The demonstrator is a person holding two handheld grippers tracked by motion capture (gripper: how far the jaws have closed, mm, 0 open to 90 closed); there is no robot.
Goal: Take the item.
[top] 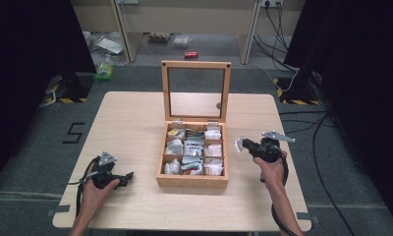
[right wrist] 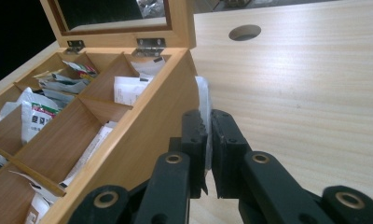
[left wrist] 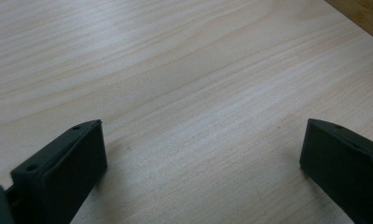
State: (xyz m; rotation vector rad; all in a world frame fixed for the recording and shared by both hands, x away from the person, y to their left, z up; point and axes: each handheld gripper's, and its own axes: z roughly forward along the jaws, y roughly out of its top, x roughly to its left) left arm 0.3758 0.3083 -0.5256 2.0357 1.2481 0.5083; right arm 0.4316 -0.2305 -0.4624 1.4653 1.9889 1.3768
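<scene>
At table [top: 130, 118] centre: wooden box [top: 192, 180], lid [top: 196, 91] raised upright at the far side, nine compartments filled with white and printed packets [top: 193, 148].

At right of box: right gripper [top: 239, 144] held in the right hand [top: 273, 169], jaws pressed together on a white packet [right wrist: 203, 100]; packet clamped on edge between the pads, standing just beside the box's right wall, outside the compartments, above bare table.

At near left: left gripper [top: 131, 175] held in the left hand [top: 97, 189], resting low over the tabletop, well apart from the box; jaws spread wide, nothing between them but bare wood grain.

At far side of table, right of the lid: round hole [right wrist: 245, 32] in the tabletop.

Beyond table: grey floor with cables [top: 275, 24].
</scene>
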